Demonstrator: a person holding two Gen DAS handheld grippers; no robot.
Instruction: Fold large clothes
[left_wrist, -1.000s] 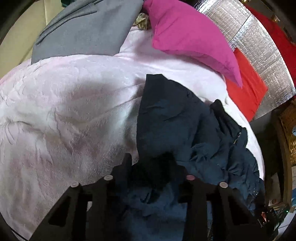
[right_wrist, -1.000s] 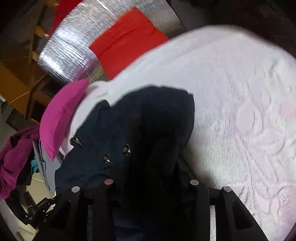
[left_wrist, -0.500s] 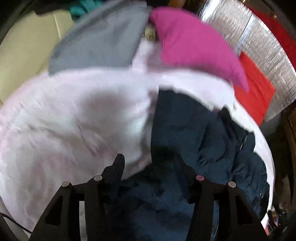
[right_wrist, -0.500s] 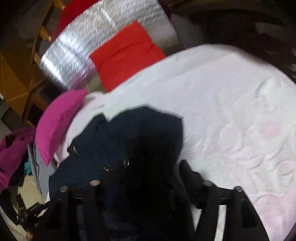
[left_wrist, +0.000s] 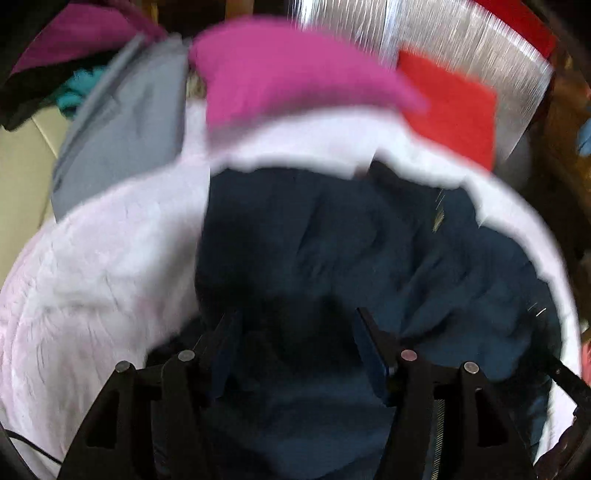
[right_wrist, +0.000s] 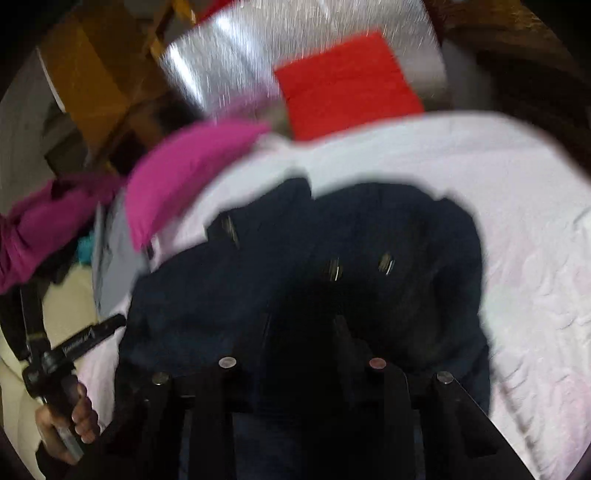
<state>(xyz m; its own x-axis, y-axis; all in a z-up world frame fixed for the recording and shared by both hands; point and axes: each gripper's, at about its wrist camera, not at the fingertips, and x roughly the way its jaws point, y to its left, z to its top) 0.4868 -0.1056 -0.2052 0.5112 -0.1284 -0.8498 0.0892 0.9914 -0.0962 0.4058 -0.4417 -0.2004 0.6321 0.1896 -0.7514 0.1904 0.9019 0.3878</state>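
A dark navy garment (left_wrist: 332, 243) with metal snaps lies crumpled on a pale pink bedspread (left_wrist: 92, 266). It also shows in the right wrist view (right_wrist: 388, 240). My left gripper (left_wrist: 295, 328) has its jaws apart with navy cloth bunched between them; whether they pinch it is not clear. My right gripper (right_wrist: 306, 325) has its jaws closer together and buried in dark cloth. Both views are motion-blurred. The left hand and its gripper handle (right_wrist: 62, 369) show at the lower left of the right wrist view.
A magenta pillow (left_wrist: 295, 70) and a grey garment (left_wrist: 122, 125) lie at the far end of the bed. A red cushion (left_wrist: 450, 107) leans on a silver quilted panel (left_wrist: 461, 40). The bedspread (right_wrist: 517, 221) spreads wide to the right.
Both grippers have pulled back and tilted up, dragging the navy garment with them; more of the far wall, pillow and red cushion shows now. The views have become blurred.
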